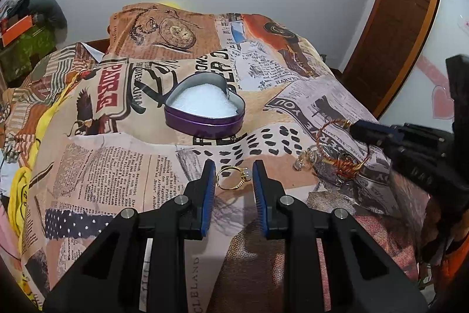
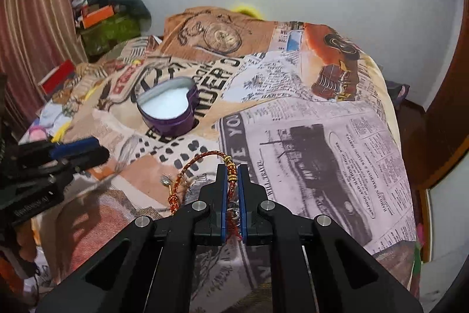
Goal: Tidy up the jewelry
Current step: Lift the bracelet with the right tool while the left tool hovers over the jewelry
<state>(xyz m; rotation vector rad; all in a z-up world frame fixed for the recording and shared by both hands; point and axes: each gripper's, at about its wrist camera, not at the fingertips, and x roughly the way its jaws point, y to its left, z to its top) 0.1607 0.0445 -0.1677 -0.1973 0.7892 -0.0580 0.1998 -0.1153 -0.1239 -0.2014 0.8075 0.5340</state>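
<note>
Two grippers work: right gripper [image 2: 231,170] clamps the red-gold cord bracelet [image 2: 199,163]; left gripper [image 1: 234,169], jaws parted, straddles the gold ring [image 1: 233,178]. Soft bedspread [image 1: 117,166] could let the ring slip sideways during closing.

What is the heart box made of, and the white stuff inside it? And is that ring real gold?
The heart box looks like thin painted metal: glossy purple outside, bare silvery grey on the inner wall. The white filling looks like soft foam or padding, matte and slightly grainy. The ring between the left gripper fingers is shiny yellow metal with a small pale stone; whether it is real gold, the pictures cannot tell.
</note>
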